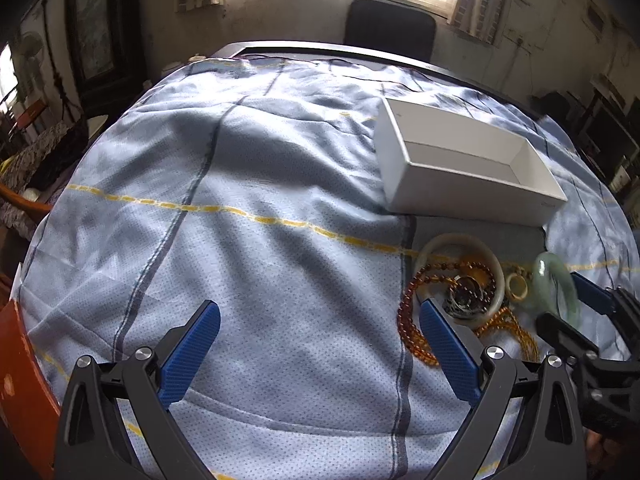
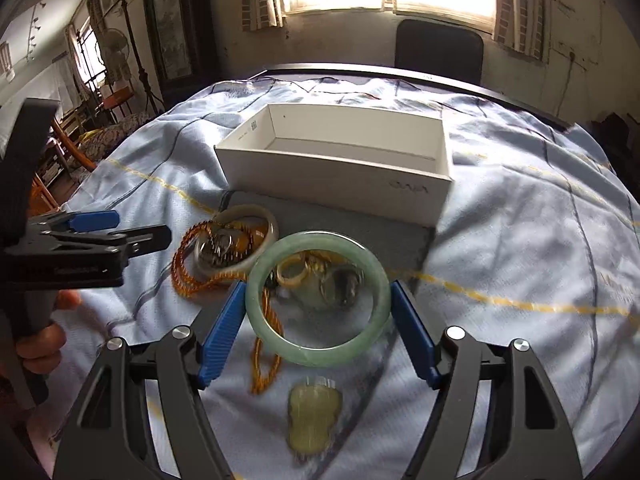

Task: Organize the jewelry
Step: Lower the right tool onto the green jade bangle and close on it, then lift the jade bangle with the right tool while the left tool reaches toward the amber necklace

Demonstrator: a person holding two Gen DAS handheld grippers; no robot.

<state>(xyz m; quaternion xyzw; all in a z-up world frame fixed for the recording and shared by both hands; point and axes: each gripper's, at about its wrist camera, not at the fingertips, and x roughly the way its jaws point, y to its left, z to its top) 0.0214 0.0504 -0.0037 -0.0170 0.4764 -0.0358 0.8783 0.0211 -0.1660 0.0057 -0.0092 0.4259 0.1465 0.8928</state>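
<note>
1. Bangle in green jade [image 2: 318,298] sits pinched between the blue pads of our right tool [image 2: 318,300], above the jewelry pile.
2. Our left tool [image 1: 318,330] hangs spread wide over bare blue cloth [image 1: 240,240] on the tabletop, gripping nothing.
3. Amber beads [image 2: 188,264], a pale bangle [image 2: 240,216] and a small ring [image 2: 292,274] lie heaped just before the white box [image 2: 336,176].
</note>
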